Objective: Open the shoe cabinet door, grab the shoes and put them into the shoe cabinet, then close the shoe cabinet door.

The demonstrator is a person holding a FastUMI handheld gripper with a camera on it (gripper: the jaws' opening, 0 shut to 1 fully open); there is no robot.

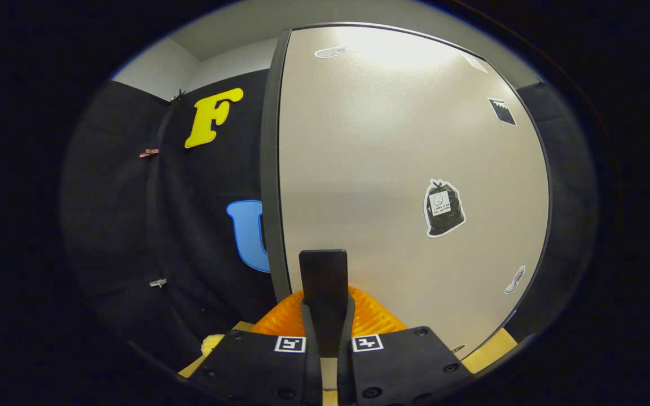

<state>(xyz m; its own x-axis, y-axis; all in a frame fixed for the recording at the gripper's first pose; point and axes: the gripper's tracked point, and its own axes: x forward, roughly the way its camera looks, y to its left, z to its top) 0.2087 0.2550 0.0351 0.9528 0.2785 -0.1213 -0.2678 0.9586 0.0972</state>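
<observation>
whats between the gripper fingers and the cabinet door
In the gripper view, an orange ribbed thing lies just ahead of the shut gripper, between its fingers and the pale cabinet door. I cannot tell what it is; it could be a shoe.

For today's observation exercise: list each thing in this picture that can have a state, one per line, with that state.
cabinet door: shut, its flat face toward the camera.
tool: fingers closed together, nothing between them, close to the door's lower left edge.
orange ridged item: lying just beyond the fingers, untouched.
</observation>
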